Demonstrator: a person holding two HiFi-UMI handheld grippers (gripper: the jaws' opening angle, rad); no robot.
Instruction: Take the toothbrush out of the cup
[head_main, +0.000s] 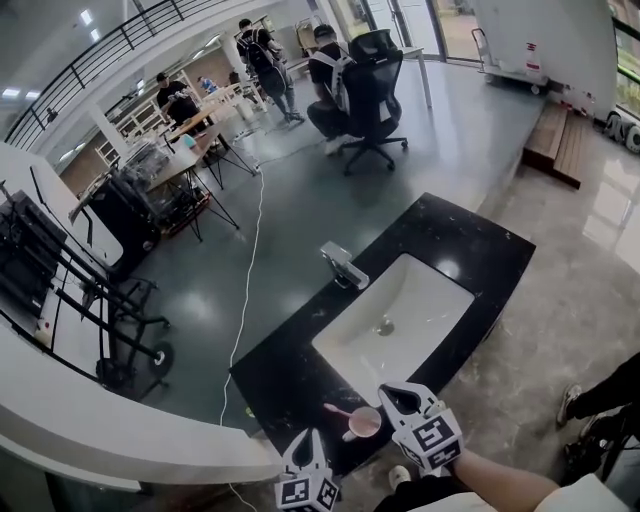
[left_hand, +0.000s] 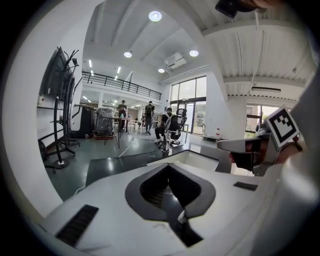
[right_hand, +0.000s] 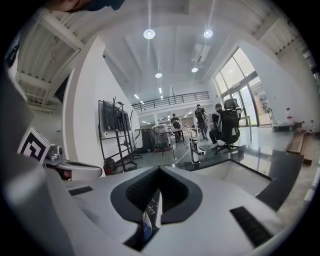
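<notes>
Pink toothbrush (head_main: 336, 408) is leaning toward 10 o'clock in the cup (head_main: 364, 424). I'm holding the left gripper (head_main: 311, 442) and right gripper (head_main: 398, 398) with jaws together.

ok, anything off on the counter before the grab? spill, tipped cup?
Nothing stands out. The pink cup stands upright on the black counter, near the edge closest to the person. The toothbrush leans out of it toward the left. No spill or damage shows around it.
</notes>
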